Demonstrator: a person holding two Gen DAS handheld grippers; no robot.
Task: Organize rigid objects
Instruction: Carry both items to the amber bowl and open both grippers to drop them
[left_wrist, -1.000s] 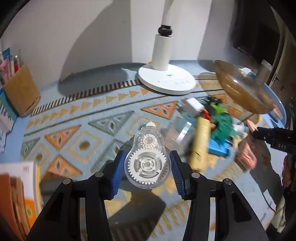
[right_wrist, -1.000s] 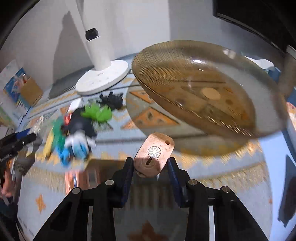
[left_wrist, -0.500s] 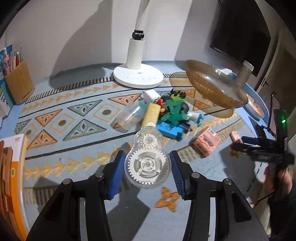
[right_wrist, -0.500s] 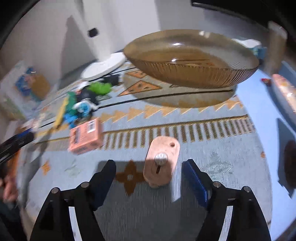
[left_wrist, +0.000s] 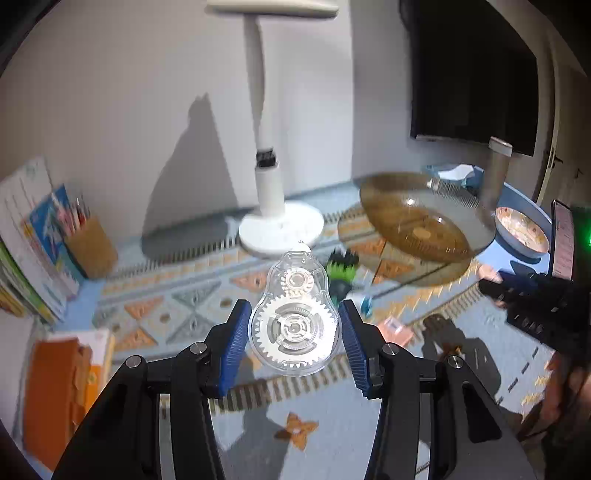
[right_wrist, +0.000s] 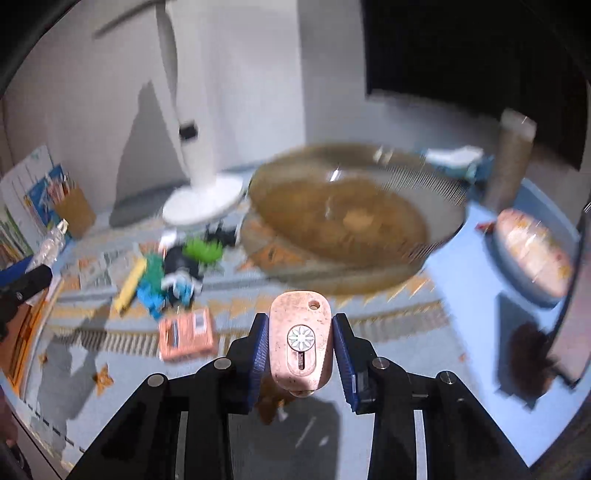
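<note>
Left gripper (left_wrist: 293, 332): closed on a clear correction-tape dispenser (left_wrist: 294, 314), its blue pads pressing both flanks of the wide geared end; the narrow nose points forward, away from the tool.
Right gripper (right_wrist: 300, 339): clamped on a pink utility cutter (right_wrist: 301, 341), held upright between the blue pads, with a white flower-shaped slider knob facing the camera and a small hole at the top corner.
Height: both tools and their loads hang above the patterned mat (left_wrist: 177, 314), not touching it.
Amber glass bowl (right_wrist: 351, 214): ahead of the right gripper and slightly to its right, blurred; in the left wrist view it lies ahead to the right.
Toy pile (right_wrist: 177, 266): ahead-left of the right gripper, a jumble of green, blue, black and yellow pieces.
Pink box (right_wrist: 186, 334): on the mat just left of the right gripper's left finger.
Desk lamp (left_wrist: 279, 221): white base straight ahead of the left gripper, beyond the dispenser.
Pencil holder (left_wrist: 90, 245): far ahead-left of the left gripper, against the wall.
Patterned dish (right_wrist: 533, 251): far right of the right gripper, blurred.
</note>
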